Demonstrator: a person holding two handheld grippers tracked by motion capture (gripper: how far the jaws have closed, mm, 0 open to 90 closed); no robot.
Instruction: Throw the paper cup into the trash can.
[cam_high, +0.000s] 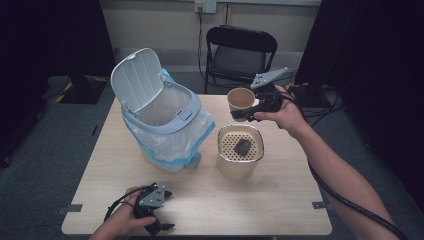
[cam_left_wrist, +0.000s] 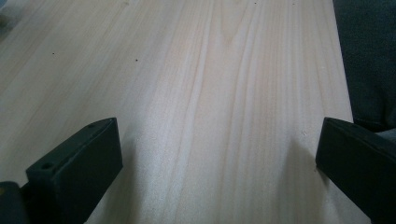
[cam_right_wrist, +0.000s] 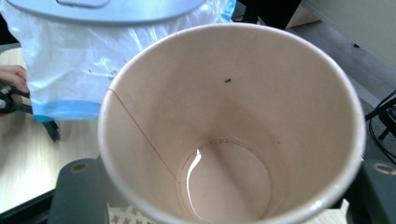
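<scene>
paper cup (cam_high: 240, 101) clamped in right gripper (cam_high: 248, 114), held upright beyond strainer pot (cam_high: 240, 151) | bin (cam_high: 159, 112) lies leftward | left gripper (cam_high: 159, 218) gaping, idle

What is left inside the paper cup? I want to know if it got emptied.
The paper cup held by the right gripper shows a thin pool of clear liquid at its bottom and a few dark specks on its wall.

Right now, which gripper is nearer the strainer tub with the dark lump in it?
Right. The right gripper holds the paper cup just behind the strainer tub; the left gripper rests open at the table's near edge, farther off.
</scene>
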